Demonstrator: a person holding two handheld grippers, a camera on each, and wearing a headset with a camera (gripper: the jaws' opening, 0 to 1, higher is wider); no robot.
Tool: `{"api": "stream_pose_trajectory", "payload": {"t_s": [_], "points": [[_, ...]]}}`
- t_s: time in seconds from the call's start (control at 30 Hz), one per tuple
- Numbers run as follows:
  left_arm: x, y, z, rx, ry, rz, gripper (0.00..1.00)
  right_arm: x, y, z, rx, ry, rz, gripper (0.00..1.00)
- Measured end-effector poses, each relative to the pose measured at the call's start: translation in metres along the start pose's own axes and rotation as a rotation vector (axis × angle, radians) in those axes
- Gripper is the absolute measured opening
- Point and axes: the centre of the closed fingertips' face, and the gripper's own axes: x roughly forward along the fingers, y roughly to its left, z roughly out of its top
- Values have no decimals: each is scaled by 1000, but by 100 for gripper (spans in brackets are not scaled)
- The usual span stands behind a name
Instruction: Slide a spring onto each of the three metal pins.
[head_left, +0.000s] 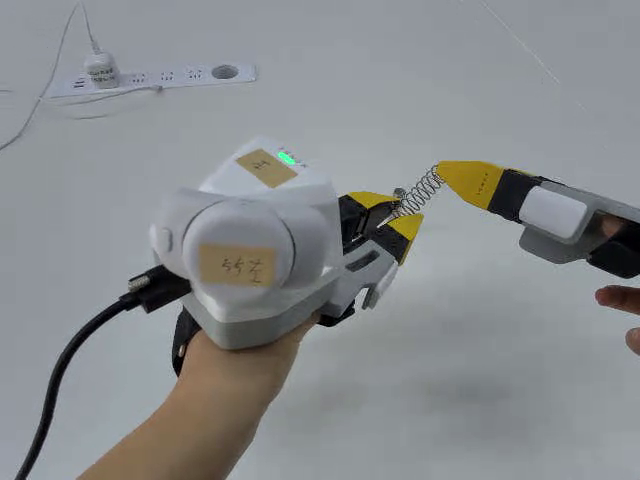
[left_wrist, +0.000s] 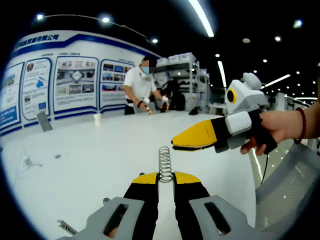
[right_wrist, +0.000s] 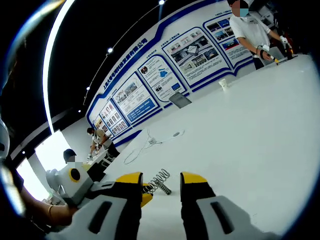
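spring (head_left: 420, 192): held off the bench (head_left: 450, 380) in the air, between the two grippers. its lower end sits between the fingers of the left gripper (head_left: 392, 212). its upper end reaches the yellow tip of the right gripper (head_left: 465, 178), and whether the two touch cannot be told. a small metal piece shows at the spring's lower end; whether it is a pin cannot be told.

left gripper: fingers narrow, closed on the spring. in the left gripper view the coil rises upright from the gap between the two yellow tips. the person's left hand (head_left: 250, 350) grips the body from below. a black cable (head_left: 70, 350) runs off to the lower left.

right gripper: fingers stand apart in the right gripper view, and the spring lies beyond the gap, clear of both. it enters the head view from the right. the right hand (left_wrist: 280, 127) holds it in the left gripper view.

second spring (left_wrist: 65, 227): lies flat on the bench at the lower left of the left gripper view, well apart from both grippers.

surroundings: a white power strip (head_left: 160, 77) with a plug (head_left: 100, 70) in it lies at the far left of the bench. another person (left_wrist: 140, 85) stands at the far edge, before blue and white wall boards (left_wrist: 75, 75).
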Motion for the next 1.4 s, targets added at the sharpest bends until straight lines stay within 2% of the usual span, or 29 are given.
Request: {"api": "stream_pose_trajectory", "payload": {"t_s": [0.13,0.33,0.47,0.63,0.93,1.03,1.2,1.4], "points": [[-7,2,1,-22,-23,-2,10,5,7,-3,54,3,20,28],[-13,2,8,-47,-63,-16,10,10,14,-7,88,19,41,26],[-17,-1,17,-61,-104,-34,10,12,23,-2,148,-6,75,24],[-20,0,20,-67,-111,-23,10,12,30,4,179,-23,99,21],[-24,-2,25,-66,-125,-34,10,13,37,4,222,-10,123,13],[-26,-2,26,-64,-127,-36,10,13,40,5,271,-9,143,13],[-29,-2,27,-55,-124,-27,10,14,48,6,264,-15,176,12],[-32,0,24,-44,-108,-14,10,16,51,4,242,2,179,11]]}}
